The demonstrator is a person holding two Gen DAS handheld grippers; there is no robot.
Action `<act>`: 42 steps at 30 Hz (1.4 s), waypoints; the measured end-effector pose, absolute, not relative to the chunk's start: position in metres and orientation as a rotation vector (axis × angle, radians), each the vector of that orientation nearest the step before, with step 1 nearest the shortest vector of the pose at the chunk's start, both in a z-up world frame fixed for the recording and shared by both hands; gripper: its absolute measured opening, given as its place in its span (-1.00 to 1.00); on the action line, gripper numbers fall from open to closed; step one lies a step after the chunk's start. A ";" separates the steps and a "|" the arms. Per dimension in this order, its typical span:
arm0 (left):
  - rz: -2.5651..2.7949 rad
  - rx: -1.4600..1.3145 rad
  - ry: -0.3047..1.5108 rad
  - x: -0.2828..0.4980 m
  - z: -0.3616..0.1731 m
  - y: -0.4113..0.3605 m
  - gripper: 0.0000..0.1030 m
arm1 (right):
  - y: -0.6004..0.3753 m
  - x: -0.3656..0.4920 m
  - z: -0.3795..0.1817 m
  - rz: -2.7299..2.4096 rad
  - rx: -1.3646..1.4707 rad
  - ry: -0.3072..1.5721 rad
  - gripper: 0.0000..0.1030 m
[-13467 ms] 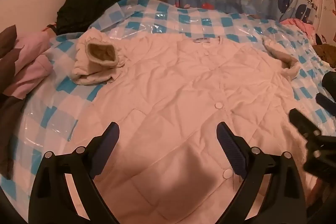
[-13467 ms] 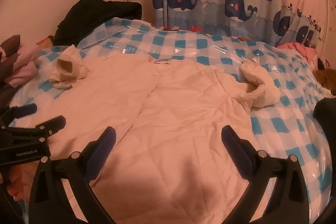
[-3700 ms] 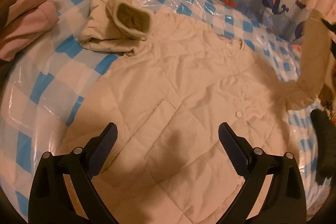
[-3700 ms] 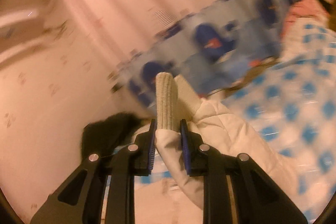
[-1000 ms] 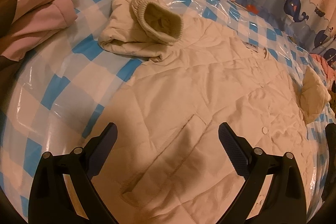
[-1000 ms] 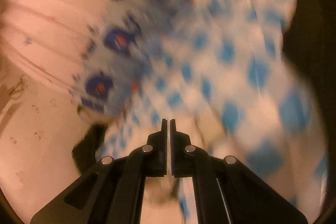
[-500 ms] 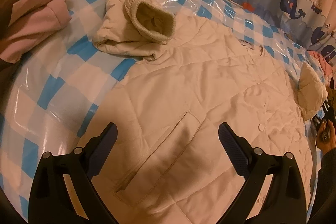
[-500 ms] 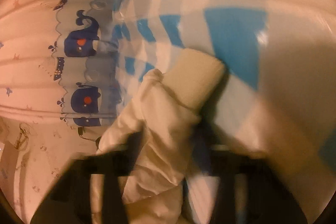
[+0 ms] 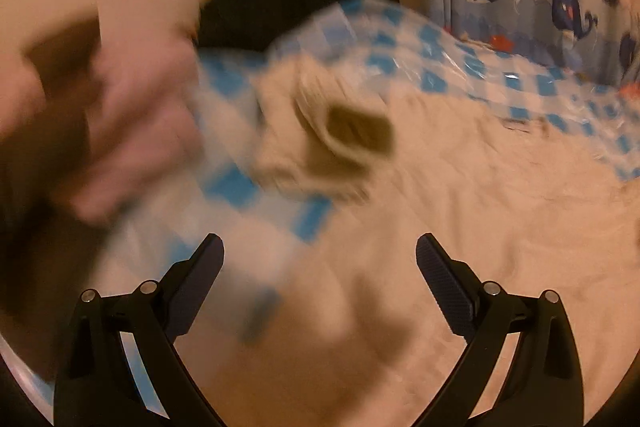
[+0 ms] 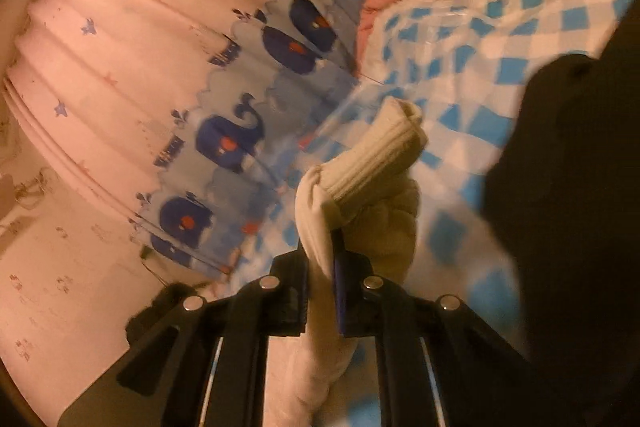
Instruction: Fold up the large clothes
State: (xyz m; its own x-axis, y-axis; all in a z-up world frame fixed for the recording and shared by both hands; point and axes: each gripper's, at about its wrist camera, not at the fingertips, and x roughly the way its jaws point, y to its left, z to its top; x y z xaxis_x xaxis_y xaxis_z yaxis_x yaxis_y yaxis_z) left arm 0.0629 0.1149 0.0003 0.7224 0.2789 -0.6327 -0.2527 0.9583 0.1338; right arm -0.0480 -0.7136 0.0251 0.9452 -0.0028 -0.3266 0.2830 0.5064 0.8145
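Jacket (image 9: 460,187) lies spread front-up on the bed; cream, quilted, puffy. Judged soft, light and bulky, likely to spring back from a crease. Ribbed cuffs look the firmest places to hold. Right gripper (image 10: 322,267) is clamped on the sleeve (image 10: 372,187) just below its cuff, raised off the bed. Left gripper (image 9: 318,267) stands wide and empty above the jacket's lower part; the other sleeve (image 9: 320,139) sits bunched beyond. Clear plastic over the blue checked cover (image 9: 460,59) probably slides. Whale curtain (image 10: 240,131) behind; left view blurred.
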 end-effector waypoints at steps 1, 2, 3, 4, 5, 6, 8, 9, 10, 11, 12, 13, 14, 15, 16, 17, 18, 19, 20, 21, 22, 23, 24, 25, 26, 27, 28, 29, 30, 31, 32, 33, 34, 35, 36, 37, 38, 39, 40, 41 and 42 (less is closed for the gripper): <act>0.295 0.059 0.703 0.070 0.000 0.118 0.81 | -0.716 -0.053 0.015 -0.179 1.036 0.317 -0.78; 0.280 0.047 0.699 0.078 0.000 0.124 0.81 | -0.718 -0.058 0.001 -0.177 1.062 0.325 -0.78; 0.261 0.026 0.693 0.085 0.002 0.129 0.81 | -0.719 -0.058 -0.005 -0.173 1.078 0.324 -0.78; 0.250 0.011 0.682 0.094 0.004 0.131 0.81 | -0.718 -0.058 -0.012 -0.172 1.084 0.329 -0.78; 0.255 0.024 0.674 0.101 0.005 0.131 0.81 | -0.716 -0.055 -0.015 -0.175 1.077 0.338 -0.78; 0.252 0.075 0.661 0.111 0.003 0.126 0.81 | -0.715 -0.055 -0.016 -0.175 1.069 0.346 -0.78; 0.275 0.215 0.653 0.130 -0.005 0.112 0.81 | -0.713 -0.051 -0.014 -0.175 1.047 0.365 -0.78; 0.277 0.275 0.663 0.142 -0.010 0.105 0.81 | -0.712 -0.050 -0.013 -0.174 1.042 0.371 -0.78; 0.267 0.292 0.675 0.149 -0.014 0.102 0.81 | -0.712 -0.049 -0.013 -0.175 1.042 0.374 -0.78; 0.252 0.275 0.694 0.160 -0.017 0.101 0.81 | -0.713 -0.050 -0.013 -0.176 1.045 0.374 -0.78; 0.237 0.232 0.711 0.170 -0.017 0.103 0.81 | -0.714 -0.050 -0.014 -0.175 1.053 0.371 -0.78; 0.229 0.192 0.728 0.176 -0.018 0.106 0.81 | -0.714 -0.051 -0.015 -0.176 1.058 0.370 -0.78; 0.237 0.125 0.759 0.187 -0.018 0.114 0.81 | -0.714 -0.051 -0.016 -0.178 1.058 0.371 -0.78; 0.233 0.019 0.790 0.195 -0.018 0.127 0.81 | -0.714 -0.051 -0.016 -0.179 1.058 0.372 -0.78; 0.220 -0.073 0.808 0.199 -0.019 0.137 0.80 | -0.714 -0.051 -0.016 -0.180 1.057 0.374 -0.77; 0.190 -0.191 0.820 0.203 -0.019 0.151 0.72 | -0.714 -0.050 -0.016 -0.182 1.056 0.377 -0.76; 0.159 -0.259 0.816 0.204 -0.020 0.159 0.51 | -0.714 -0.050 -0.017 -0.183 1.056 0.378 -0.75; 0.132 -0.297 0.821 0.205 -0.021 0.163 -0.08 | -0.714 -0.050 -0.017 -0.181 1.057 0.379 -0.75; 0.116 -0.325 0.846 0.209 -0.019 0.168 -0.59 | -0.714 -0.050 -0.016 -0.181 1.056 0.379 -0.75; 0.115 -0.322 0.851 0.209 -0.017 0.169 -0.75 | -0.714 -0.050 -0.017 -0.180 1.055 0.380 -0.75; 0.122 -0.300 0.853 0.209 -0.013 0.169 -0.85 | -0.714 -0.050 -0.017 -0.180 1.056 0.380 -0.75; 0.135 -0.274 0.848 0.208 -0.007 0.168 -0.86 | -0.713 -0.050 -0.017 -0.180 1.057 0.382 -0.75; 0.149 -0.247 0.837 0.206 0.002 0.167 -0.86 | -0.713 -0.050 -0.016 -0.182 1.057 0.382 -0.75; 0.167 -0.214 0.805 0.201 0.020 0.167 -0.86 | -0.713 -0.050 -0.016 -0.183 1.059 0.381 -0.75; 0.179 -0.188 0.772 0.197 0.037 0.167 -0.86 | -0.713 -0.050 -0.016 -0.183 1.061 0.380 -0.75; 0.193 -0.147 0.728 0.192 0.059 0.168 -0.86 | -0.713 -0.050 -0.016 -0.185 1.067 0.379 -0.75; 0.215 -0.081 0.677 0.186 0.089 0.169 -0.86 | -0.713 -0.050 -0.017 -0.188 1.074 0.377 -0.74; 0.231 -0.038 0.651 0.184 0.109 0.173 -0.86 | -0.714 -0.050 -0.017 -0.192 1.086 0.371 -0.73; 0.250 0.007 0.629 0.182 0.133 0.178 -0.86 | -0.713 -0.050 -0.017 -0.194 1.096 0.364 -0.73; 0.254 0.029 0.628 0.184 0.148 0.186 -0.86 | -0.714 -0.051 -0.017 -0.196 1.104 0.359 -0.73; 0.256 0.069 0.647 0.188 0.168 0.199 -0.86 | -0.714 -0.051 -0.017 -0.199 1.113 0.351 -0.73; 0.266 0.109 0.663 0.189 0.181 0.210 -0.86 | -0.713 -0.051 -0.017 -0.201 1.130 0.338 -0.73; 0.258 0.149 0.694 0.192 0.190 0.225 -0.86 | -0.712 -0.052 -0.018 -0.203 1.142 0.328 -0.73; 0.269 0.196 0.725 0.194 0.194 0.240 -0.86 | -0.711 -0.052 -0.017 -0.205 1.157 0.314 -0.73; 0.296 0.232 0.743 0.197 0.194 0.251 -0.86 | -0.710 -0.052 -0.016 -0.206 1.164 0.301 -0.73; 0.314 0.260 0.787 0.200 0.189 0.275 -0.86 | -0.707 -0.051 -0.012 -0.206 1.166 0.285 -0.73; 0.291 0.250 0.828 0.200 0.182 0.290 -0.85 | -0.706 -0.050 -0.008 -0.203 1.165 0.273 -0.72; 0.274 0.236 0.888 0.201 0.167 0.311 -0.85 | -0.701 -0.048 -0.001 -0.200 1.156 0.253 -0.72; 0.276 0.229 0.922 0.200 0.154 0.325 -0.84 | -0.696 -0.046 0.007 -0.196 1.144 0.238 -0.72; 0.276 0.197 0.973 0.200 0.131 0.344 -0.83 | -0.687 -0.042 0.020 -0.183 1.123 0.212 -0.72; 0.266 0.158 0.988 0.198 0.116 0.357 -0.82 | -0.680 -0.037 0.029 -0.171 1.105 0.196 -0.72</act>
